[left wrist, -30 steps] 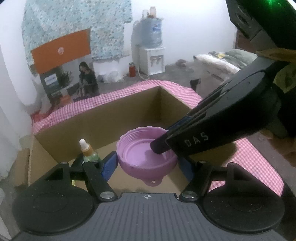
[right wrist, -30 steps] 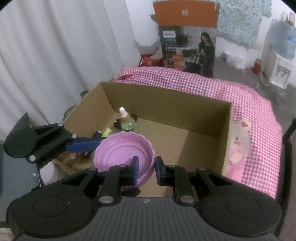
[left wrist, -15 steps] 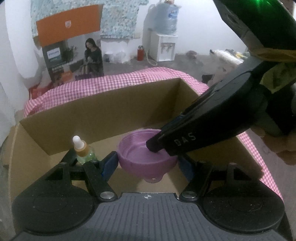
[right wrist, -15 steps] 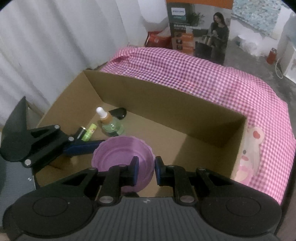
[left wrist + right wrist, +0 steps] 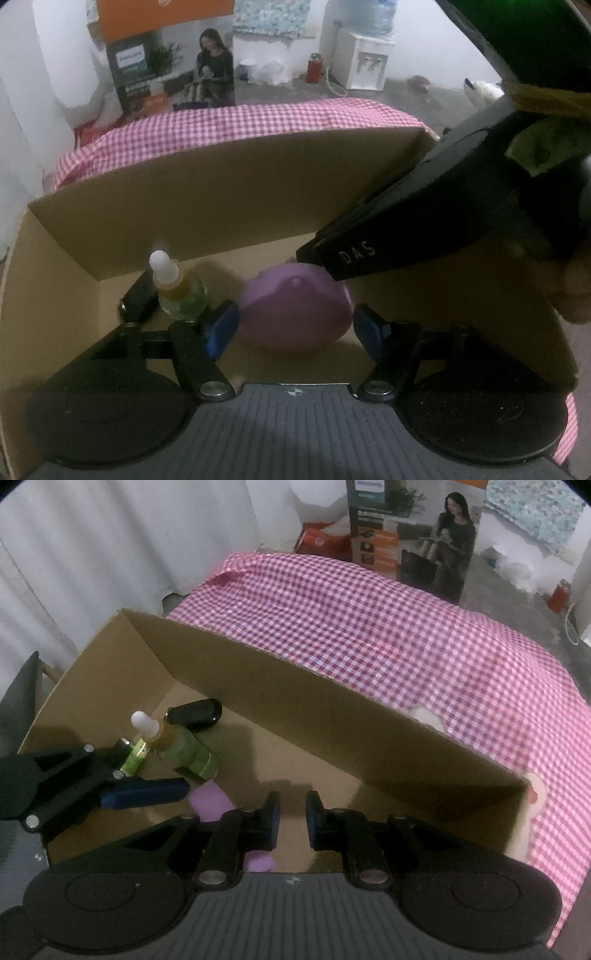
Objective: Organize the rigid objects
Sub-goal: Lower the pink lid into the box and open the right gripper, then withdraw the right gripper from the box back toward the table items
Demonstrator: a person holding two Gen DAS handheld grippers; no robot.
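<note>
**Inspector:** While the purple bowl (image 5: 291,310) sits tipped up low inside the cardboard box (image 5: 207,192), the step in hand reads as setting it down among the things already stowed. The box itself stands on a pink checked cloth (image 5: 369,627).

**Clerk:** And the state of each gripper?

**Inspector:** The left gripper (image 5: 295,325) has the bowl between its fingers. Its jaws have just been closing, and the blue pads (image 5: 221,328) appear to press on either side. The right gripper (image 5: 291,823) is closed as far as it goes. Its tip rests at the bowl's upper edge, but no purple shows between its fingers, so a pinch on the rim cannot be confirmed.

**Clerk:** What stands nearby?

**Inspector:** A dropper bottle (image 5: 173,288) is upright just beside the left finger, with a green tube (image 5: 135,757) and a small black case (image 5: 195,714) beyond it.

**Clerk:** The next move?

**Inspector:** By his judgement, level the bowl, lower it onto the bare floor of the box, then release it. The left finger must keep clear of the bottle, which looks easy to topple.
</note>
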